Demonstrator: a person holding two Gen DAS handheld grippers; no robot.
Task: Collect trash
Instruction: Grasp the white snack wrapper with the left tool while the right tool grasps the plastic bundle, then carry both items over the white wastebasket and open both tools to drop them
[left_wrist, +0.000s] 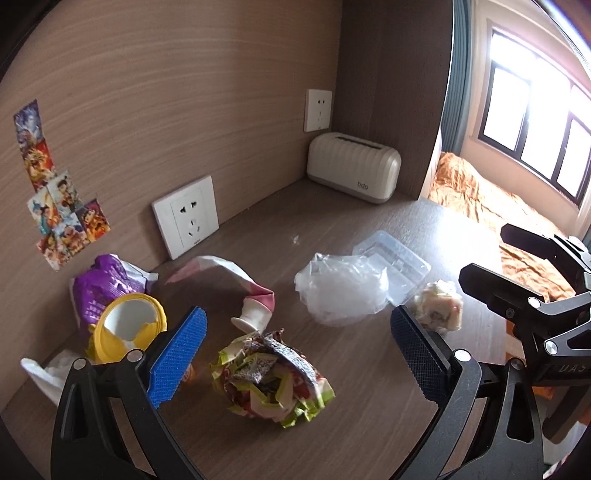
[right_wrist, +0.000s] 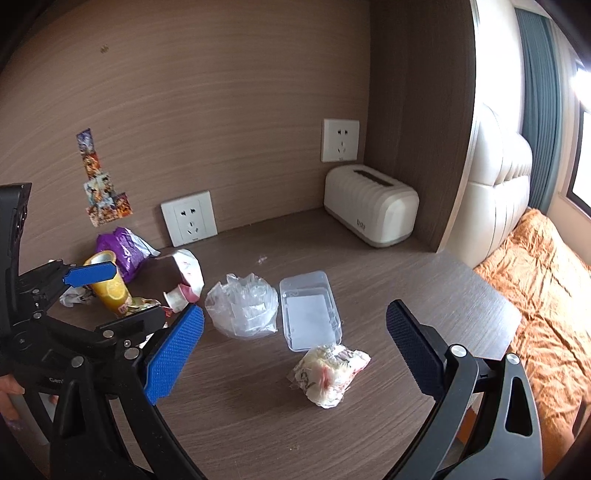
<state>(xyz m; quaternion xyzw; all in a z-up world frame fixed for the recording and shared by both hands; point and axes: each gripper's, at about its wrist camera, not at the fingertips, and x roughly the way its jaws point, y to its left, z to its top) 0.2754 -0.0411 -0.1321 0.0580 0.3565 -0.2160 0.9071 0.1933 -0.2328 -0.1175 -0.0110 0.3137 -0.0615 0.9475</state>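
Looks like I'm right at the start of a pick here, nothing collected into anything that I can see, and honestly I can't spot a bin or bag to dump stuff in from either view. My left tongs (left_wrist: 295, 354) are spread wide and empty, hanging over the crumpled green-and-red snack wrapper (left_wrist: 271, 376), which sits on the brown surface (left_wrist: 369, 406) roughly between the two pads without touching either. My right tongs (right_wrist: 295, 347) are just as wide open, also holding nothing, lined up on the balled-up white-and-pink wrapper (right_wrist: 328, 373), which lies just beside the clear plastic box (right_wrist: 308, 310). Rest of the trash is scattered further back: a scrunched clear plastic bag (right_wrist: 242, 310), a torn yellow paper cup (left_wrist: 127, 325), a purple packet (left_wrist: 99, 284) against the wall, and a small white yogurt pot (right_wrist: 177, 297). My guess for the next move: drop each set down until the pads straddle their wad, then squeeze gently, since crumpled foil squirts sideways if you clip only an edge.
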